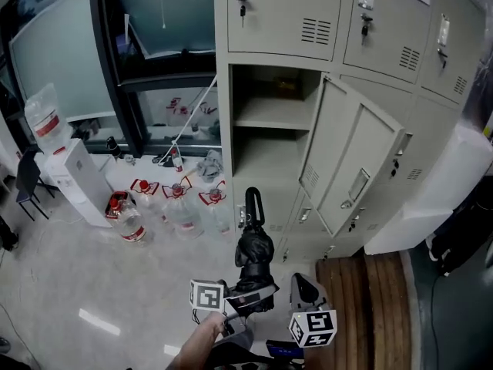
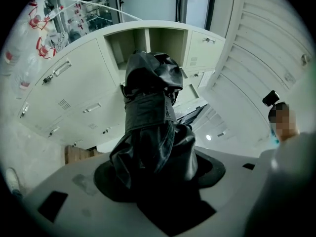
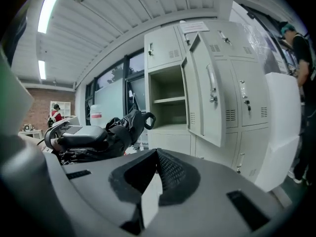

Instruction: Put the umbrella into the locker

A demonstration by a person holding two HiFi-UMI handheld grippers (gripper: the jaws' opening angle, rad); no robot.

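We have the folded black umbrella [image 1: 254, 249] gripped in the left claw [image 1: 248, 295], whose jaws stand wide apart and press on its bundled cloth. Its curved handle [image 1: 253, 205] points to 12 o'clock in the head view, toward the open locker [image 1: 269, 141]. The umbrella is outside the locker, in front of it and apart from it. Inside we see one shelf [image 1: 273, 118], and the door [image 1: 358, 164] swings out at 2 o'clock of the umbrella. The right claw [image 1: 303, 290] sits at 4 o'clock, just beside the umbrella, its jaws together at the tips with nothing between them. Water bottles [image 1: 181, 206] stand on the floor [image 1: 69, 284] at 10 o'clock, and a water dispenser [image 1: 77, 177] stands farther out at 9 o'clock.
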